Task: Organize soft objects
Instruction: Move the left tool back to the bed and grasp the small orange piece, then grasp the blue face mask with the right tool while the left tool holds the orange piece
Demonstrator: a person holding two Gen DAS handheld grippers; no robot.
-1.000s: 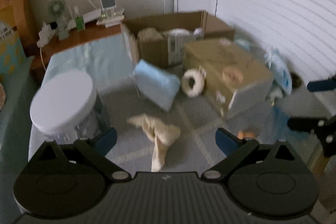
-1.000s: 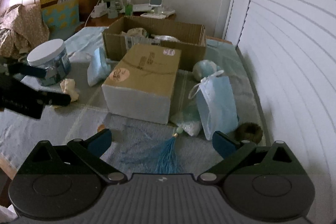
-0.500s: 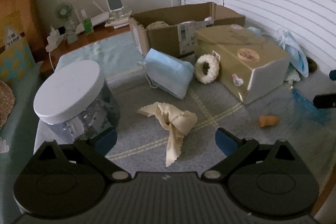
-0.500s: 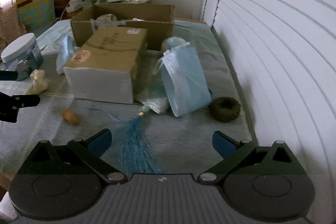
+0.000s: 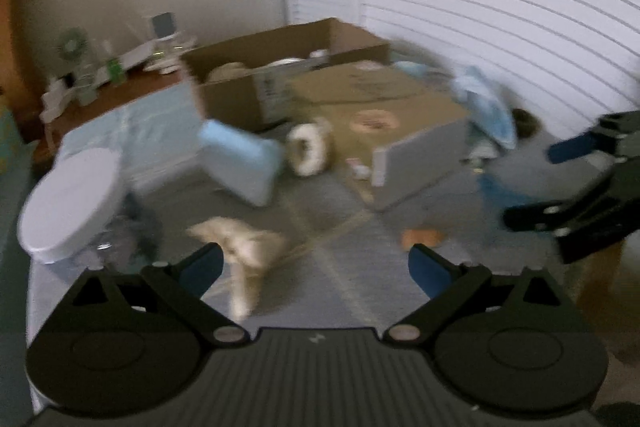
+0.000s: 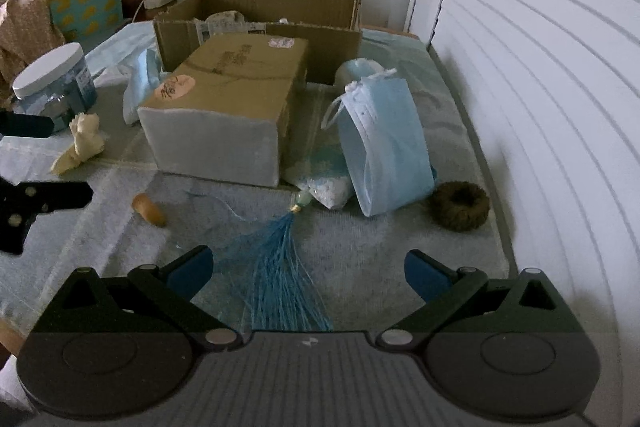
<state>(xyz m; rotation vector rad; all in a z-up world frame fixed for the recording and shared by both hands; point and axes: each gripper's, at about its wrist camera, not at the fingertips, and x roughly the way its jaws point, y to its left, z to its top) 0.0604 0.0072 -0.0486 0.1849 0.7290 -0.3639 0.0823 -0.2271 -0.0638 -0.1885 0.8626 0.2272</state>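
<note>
Soft objects are scattered over a grey towel-covered surface (image 6: 360, 239) around a closed cardboard box (image 6: 224, 107). In the right wrist view, a blue tassel (image 6: 280, 267) is seen lying directly in front of the right gripper (image 6: 306, 269), its strands fanned out between the two blue-padded fingers, which are spread wide apart with nothing clamped. Whether the strands are touched by the fingers cannot be told. A stack of blue face masks (image 6: 384, 143) is propped tilted just right of the closed box, and a dark brown fuzzy scrunchie (image 6: 460, 205) lies to the right of the masks, near the white slatted wall. A small orange piece (image 6: 150, 211) lies to the near left of the box.

In the left wrist view, heavily blurred, the left gripper (image 5: 314, 265) is held with its fingers wide apart and nothing between them. A crumpled cream cloth (image 5: 240, 247) lies just ahead of its left finger. A white-lidded jar (image 5: 68, 203) stands at the far left. Farther off, a second bundle of blue masks (image 5: 240, 163) leans beside a white fuzzy scrunchie (image 5: 306, 151), which rests against the closed box. An open cardboard box (image 5: 280, 67) is placed behind it, with pale items inside that cannot be made out. The right gripper is seen at the right edge of this view, above the surface.
</note>
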